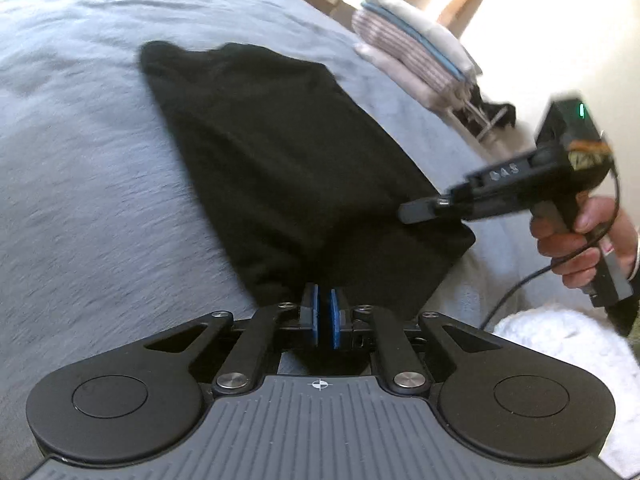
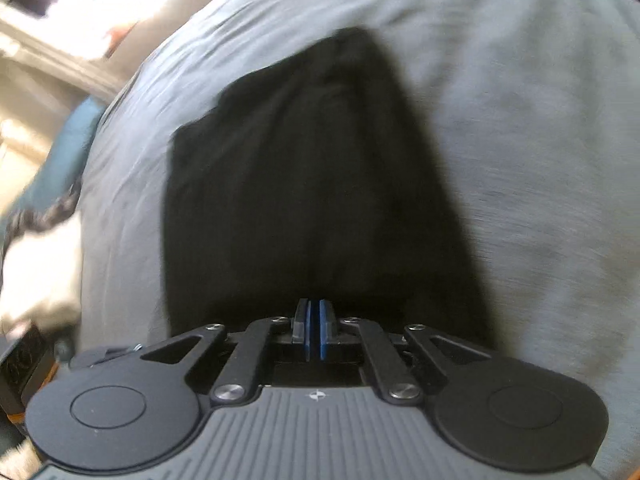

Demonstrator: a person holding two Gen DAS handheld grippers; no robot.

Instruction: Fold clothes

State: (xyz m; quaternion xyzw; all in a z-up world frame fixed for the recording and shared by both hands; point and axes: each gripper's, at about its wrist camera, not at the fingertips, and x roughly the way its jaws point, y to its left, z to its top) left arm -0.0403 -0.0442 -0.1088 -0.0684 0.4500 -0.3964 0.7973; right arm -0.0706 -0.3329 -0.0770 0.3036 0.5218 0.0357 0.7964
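1. Pale blue bedding (image 1: 80, 160) covers the bed; folded laundry (image 1: 416, 52) is stacked at its far edge.
2. On the bedding lies a black garment (image 1: 288, 160), flat and already folded narrow.
3. Left tool (image 1: 324, 304) has its blue pads nearly together, pinching the garment's near edge.
4. Right tool (image 2: 314, 312), held in a hand (image 1: 580, 244), is pressed together at the garment's other near corner.

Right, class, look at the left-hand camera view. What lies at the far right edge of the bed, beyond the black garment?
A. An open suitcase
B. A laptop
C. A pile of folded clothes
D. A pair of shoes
C: a pile of folded clothes, white and striped pieces laid one on another, sits at the bed's far right edge, past the black garment.
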